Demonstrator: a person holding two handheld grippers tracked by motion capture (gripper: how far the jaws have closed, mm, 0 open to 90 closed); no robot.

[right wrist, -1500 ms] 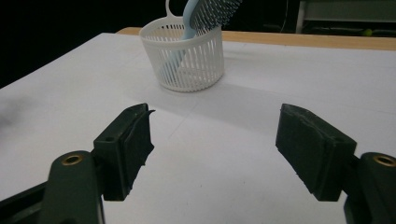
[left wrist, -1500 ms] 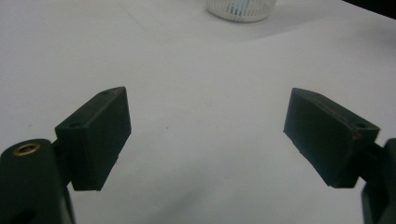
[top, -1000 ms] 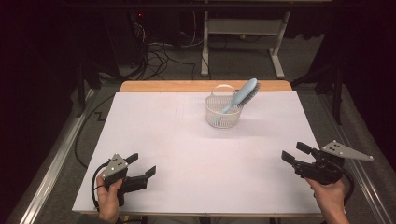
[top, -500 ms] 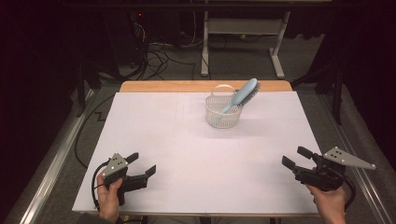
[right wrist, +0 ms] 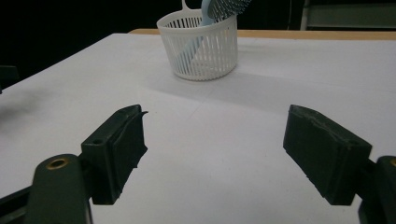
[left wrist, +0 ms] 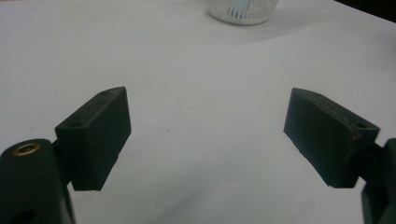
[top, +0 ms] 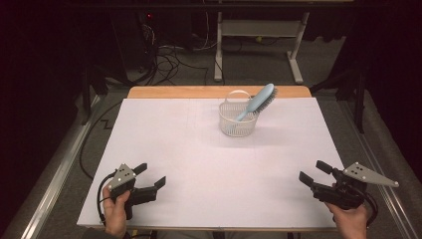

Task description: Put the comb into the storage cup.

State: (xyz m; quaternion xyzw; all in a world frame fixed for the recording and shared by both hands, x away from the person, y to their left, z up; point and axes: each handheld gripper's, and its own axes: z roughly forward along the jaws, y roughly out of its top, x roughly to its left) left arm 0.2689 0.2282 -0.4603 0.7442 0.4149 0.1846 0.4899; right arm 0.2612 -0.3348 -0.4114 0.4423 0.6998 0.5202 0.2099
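A small white slatted basket (top: 238,122) (right wrist: 201,44) stands on the white table top (top: 209,164) toward the far middle. A light blue hairbrush (top: 259,101) (right wrist: 219,8) leans in it, head up and to the right. My left gripper (top: 149,175) rests open at the near left corner, nothing between its jaws. My right gripper (top: 315,172) is held at the near right edge; its jaws have just been opening and stand open and empty, pointed toward the basket. The basket's base (left wrist: 242,10) shows at the top of the left gripper view.
A wooden strip (top: 219,91) edges the table's far side. Beyond it on the dark floor lie cables (top: 164,55) and a grey metal stand (top: 259,35). Metal rails (top: 59,164) run along both sides of the table.
My right gripper has drifted slightly down and toward the near edge, and its jaws stand wider apart. The left gripper, basket and brush have not moved.
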